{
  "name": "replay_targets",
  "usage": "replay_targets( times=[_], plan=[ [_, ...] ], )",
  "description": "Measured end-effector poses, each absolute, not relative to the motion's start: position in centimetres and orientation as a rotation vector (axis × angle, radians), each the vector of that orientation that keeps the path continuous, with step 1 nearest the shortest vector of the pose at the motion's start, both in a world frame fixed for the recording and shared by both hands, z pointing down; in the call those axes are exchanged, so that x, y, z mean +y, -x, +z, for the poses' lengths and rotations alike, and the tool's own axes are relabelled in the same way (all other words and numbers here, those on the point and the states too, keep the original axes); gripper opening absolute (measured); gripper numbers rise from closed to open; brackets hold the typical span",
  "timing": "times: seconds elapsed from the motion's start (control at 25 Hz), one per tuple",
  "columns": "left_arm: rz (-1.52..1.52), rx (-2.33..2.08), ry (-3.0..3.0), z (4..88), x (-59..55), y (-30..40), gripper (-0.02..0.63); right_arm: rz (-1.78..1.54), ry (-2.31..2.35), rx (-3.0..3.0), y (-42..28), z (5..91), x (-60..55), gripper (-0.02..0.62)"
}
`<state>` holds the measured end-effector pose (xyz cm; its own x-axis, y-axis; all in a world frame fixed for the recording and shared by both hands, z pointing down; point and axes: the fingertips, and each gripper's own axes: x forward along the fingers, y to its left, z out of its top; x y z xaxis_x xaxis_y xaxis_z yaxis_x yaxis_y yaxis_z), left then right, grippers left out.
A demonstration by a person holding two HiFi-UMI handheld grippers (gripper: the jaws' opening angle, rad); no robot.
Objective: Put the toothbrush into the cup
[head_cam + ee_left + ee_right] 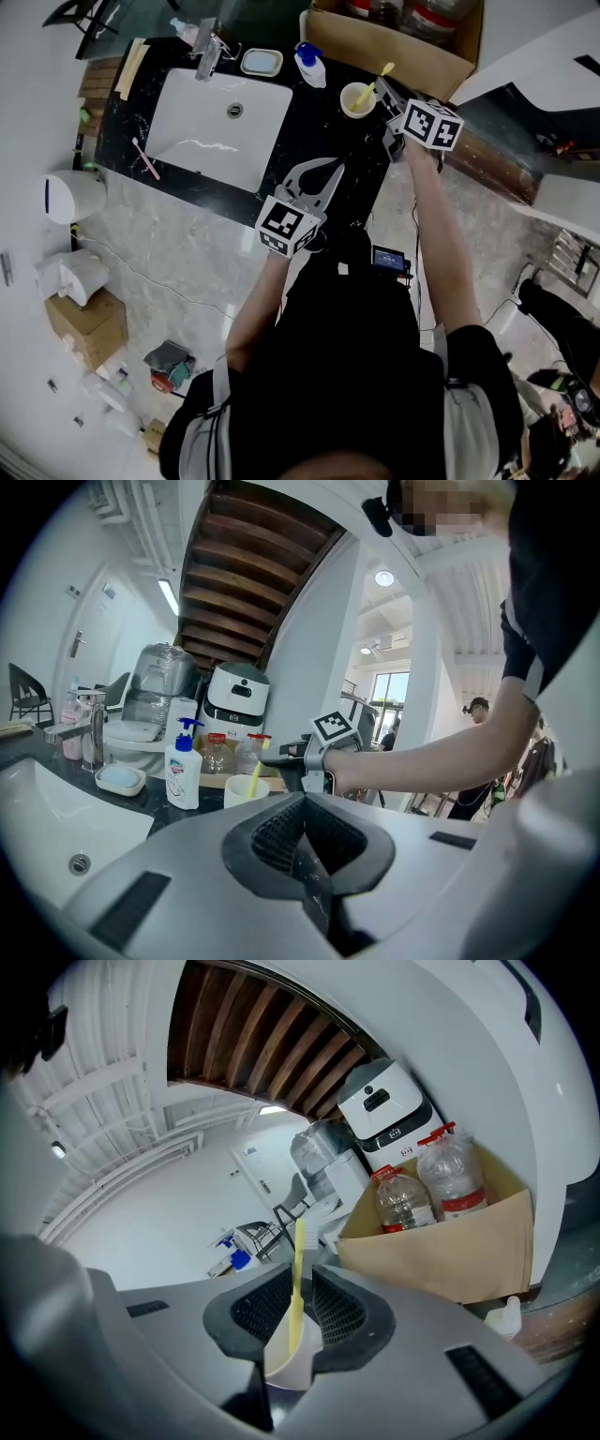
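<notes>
- On the black counter (323, 122), right of the white sink (187, 131), the cup (344, 101) stands with the yellow toothbrush (375, 82) in it, leaning up and away toward the cardboard box (403, 47).
- Right gripper (386, 101) is at the cup, on its box side; the head view doesn't show the jaw gap.
- Right gripper view: right gripper (302, 1307) jaws are a narrow slot apart. The toothbrush (297, 1279) handle stands in that slot, close to one pad; a clamp isn't evident. Its lower end sits inside the cup (286, 1368), just below the jaws.
- Only this view shows the water bottles (405, 1199) in the box (450, 1241).
- Left gripper (323, 176) is over the counter's front edge, well apart from the cup.
- Left gripper view: left gripper (302, 841) jaws are pressed together, nothing between them.
- Same view gives a side-on look: the cup (239, 797) with the toothbrush (253, 782) sticking up, and the right gripper (270, 758) level with the brush.
- It also shows the soap bottle (184, 771) just left of the cup, then the soap dish (120, 778) and faucet (89, 728).
- Head view only: a pink toothbrush (147, 157) lies on the counter left of the sink.
</notes>
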<state>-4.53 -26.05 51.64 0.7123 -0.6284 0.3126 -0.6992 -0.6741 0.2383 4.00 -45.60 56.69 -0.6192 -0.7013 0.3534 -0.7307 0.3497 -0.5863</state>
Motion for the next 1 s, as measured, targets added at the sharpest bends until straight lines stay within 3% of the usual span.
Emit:
replay_targets(
  times=[1.0],
  plan=[
    [0.242,-1.067,-2.566,51.0,-24.2,5.2,0.009,0.915,-1.191,-2.623,-1.6,54.6,-38.4,0.014]
  ],
)
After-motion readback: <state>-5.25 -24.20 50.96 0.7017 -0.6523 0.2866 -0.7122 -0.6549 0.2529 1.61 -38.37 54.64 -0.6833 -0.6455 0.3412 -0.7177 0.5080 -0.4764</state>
